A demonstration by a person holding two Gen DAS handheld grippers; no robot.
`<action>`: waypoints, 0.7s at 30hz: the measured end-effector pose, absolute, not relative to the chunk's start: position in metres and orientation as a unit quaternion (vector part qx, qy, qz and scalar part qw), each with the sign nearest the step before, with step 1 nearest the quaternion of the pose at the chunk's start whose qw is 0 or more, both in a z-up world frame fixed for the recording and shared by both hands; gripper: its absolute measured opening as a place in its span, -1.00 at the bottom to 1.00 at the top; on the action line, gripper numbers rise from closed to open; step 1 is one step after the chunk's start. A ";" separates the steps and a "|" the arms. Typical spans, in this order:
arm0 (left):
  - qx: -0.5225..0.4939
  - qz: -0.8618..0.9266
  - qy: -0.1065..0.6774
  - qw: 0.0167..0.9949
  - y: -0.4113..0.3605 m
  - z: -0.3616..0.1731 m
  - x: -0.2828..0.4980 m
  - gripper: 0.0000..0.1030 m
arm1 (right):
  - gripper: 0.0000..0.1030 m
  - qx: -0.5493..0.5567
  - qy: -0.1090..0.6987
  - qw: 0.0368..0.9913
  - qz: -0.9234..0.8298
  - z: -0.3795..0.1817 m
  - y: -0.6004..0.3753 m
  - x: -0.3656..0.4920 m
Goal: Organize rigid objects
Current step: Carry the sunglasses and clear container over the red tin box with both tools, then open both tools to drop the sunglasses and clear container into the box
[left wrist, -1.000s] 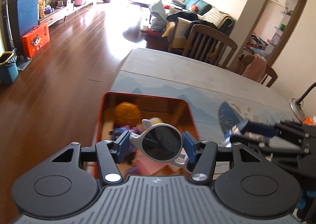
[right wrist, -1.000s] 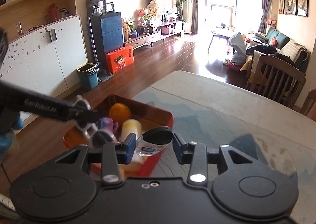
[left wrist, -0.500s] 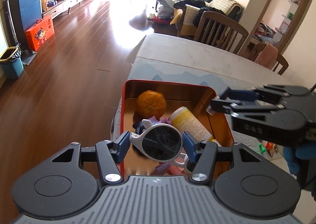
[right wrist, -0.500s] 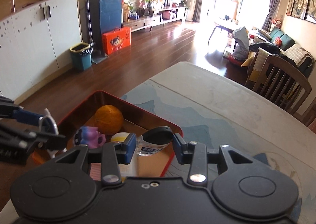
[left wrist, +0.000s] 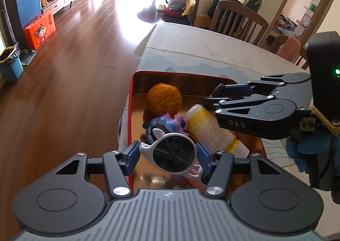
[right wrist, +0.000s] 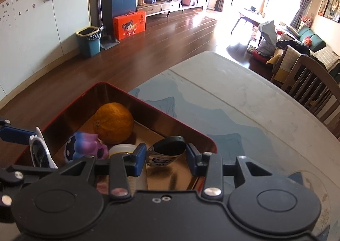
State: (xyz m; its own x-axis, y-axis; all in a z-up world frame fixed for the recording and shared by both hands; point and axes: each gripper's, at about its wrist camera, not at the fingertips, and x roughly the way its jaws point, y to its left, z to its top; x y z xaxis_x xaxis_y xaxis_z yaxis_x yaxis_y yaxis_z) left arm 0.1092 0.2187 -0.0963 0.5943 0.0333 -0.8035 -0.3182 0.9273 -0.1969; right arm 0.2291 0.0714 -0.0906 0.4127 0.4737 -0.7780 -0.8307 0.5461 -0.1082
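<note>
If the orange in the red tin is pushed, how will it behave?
The orange is round, so it probably rolls. The tin wall and the toy beside it would likely stop it. Its dimpled skin suggests good grip.

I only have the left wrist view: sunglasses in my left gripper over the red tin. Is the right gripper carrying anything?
Observer: Yes. The right gripper is shut on a small clear bottle with a black cap.
Operator: Is that bottle over the tin or outside it?
Observer: In the right wrist view it hangs above the gold floor inside the red tin, near the corner on the table side.
Operator: Anything under it that I can't see?
Observer: Just left of it the white end of the yellow tube shows; the orange and the purple toy sit further left. Directly under the bottle only bare tin floor shows.
</note>
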 end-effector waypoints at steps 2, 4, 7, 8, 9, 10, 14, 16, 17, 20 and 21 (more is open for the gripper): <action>-0.163 0.099 0.442 0.877 0.218 -0.099 0.111 0.11 | -0.23 -0.247 0.364 0.801 0.406 -0.092 0.072 0.231; -0.163 0.098 0.443 0.876 0.218 -0.101 0.112 0.11 | -0.23 -0.248 0.365 0.801 0.404 -0.093 0.072 0.231; -0.162 0.099 0.443 0.876 0.216 -0.102 0.112 0.11 | -0.21 -0.250 0.370 0.801 0.400 -0.096 0.072 0.232; -0.164 0.099 0.445 0.875 0.216 -0.103 0.113 0.11 | -0.21 -0.248 0.371 0.801 0.399 -0.096 0.071 0.232; -0.164 0.100 0.447 0.874 0.217 -0.105 0.115 0.11 | -0.21 -0.246 0.373 0.801 0.399 -0.096 0.070 0.233; -0.163 0.103 0.450 0.872 0.217 -0.106 0.116 0.11 | -0.20 -0.245 0.375 0.800 0.399 -0.096 0.069 0.233; -0.161 0.108 0.455 0.869 0.217 -0.110 0.120 0.11 | -0.17 -0.242 0.378 0.801 0.397 -0.094 0.062 0.231; -0.158 0.109 0.456 0.869 0.216 -0.110 0.121 0.11 | -0.16 -0.239 0.378 0.802 0.396 -0.093 0.059 0.229; -0.157 0.111 0.456 0.869 0.215 -0.110 0.121 0.11 | -0.15 -0.235 0.377 0.803 0.397 -0.091 0.057 0.228; -0.152 0.115 0.458 0.868 0.213 -0.111 0.121 0.12 | -0.08 -0.221 0.375 0.806 0.401 -0.084 0.050 0.225; -0.152 0.117 0.458 0.868 0.213 -0.110 0.121 0.12 | -0.04 -0.218 0.375 0.806 0.403 -0.082 0.048 0.223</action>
